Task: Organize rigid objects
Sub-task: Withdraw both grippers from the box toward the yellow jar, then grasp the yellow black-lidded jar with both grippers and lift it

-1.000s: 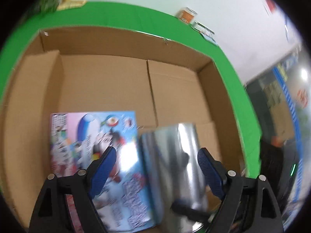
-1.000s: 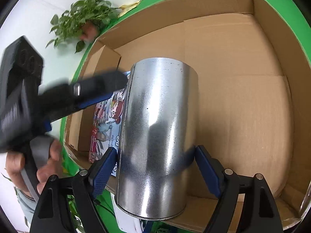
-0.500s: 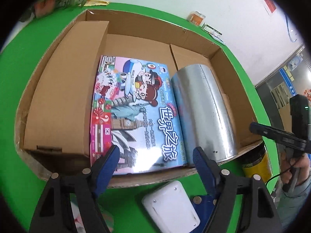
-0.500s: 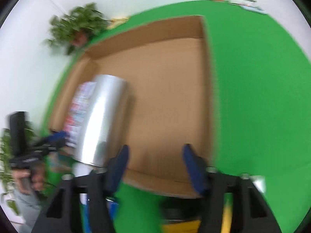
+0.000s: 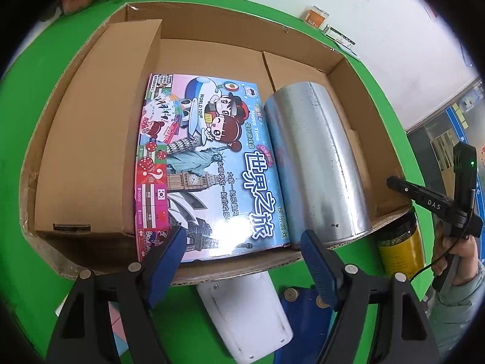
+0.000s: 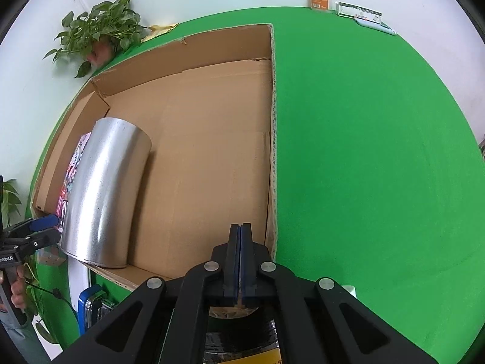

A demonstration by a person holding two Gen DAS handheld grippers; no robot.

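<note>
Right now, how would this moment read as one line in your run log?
left claw: open, empty | right claw: shut, empty | silver cylinder: lying in cardboard box beside game box

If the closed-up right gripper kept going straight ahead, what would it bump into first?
Probably the bare floor of the cardboard box, close to its right wall. The right gripper, shut and empty, aims there; the silver cylinder lies well off to the left. Depth is uncertain.

The left gripper (image 5: 242,251) hangs with its jaws apart and nothing between them, above the near wall of a cardboard box (image 5: 230,268). Inside lie a colourful game box (image 5: 206,166) and, touching its right edge, a silver cylinder (image 5: 315,163). A yellow jar (image 5: 400,242) stands outside, near the right gripper (image 5: 424,200).
</note>
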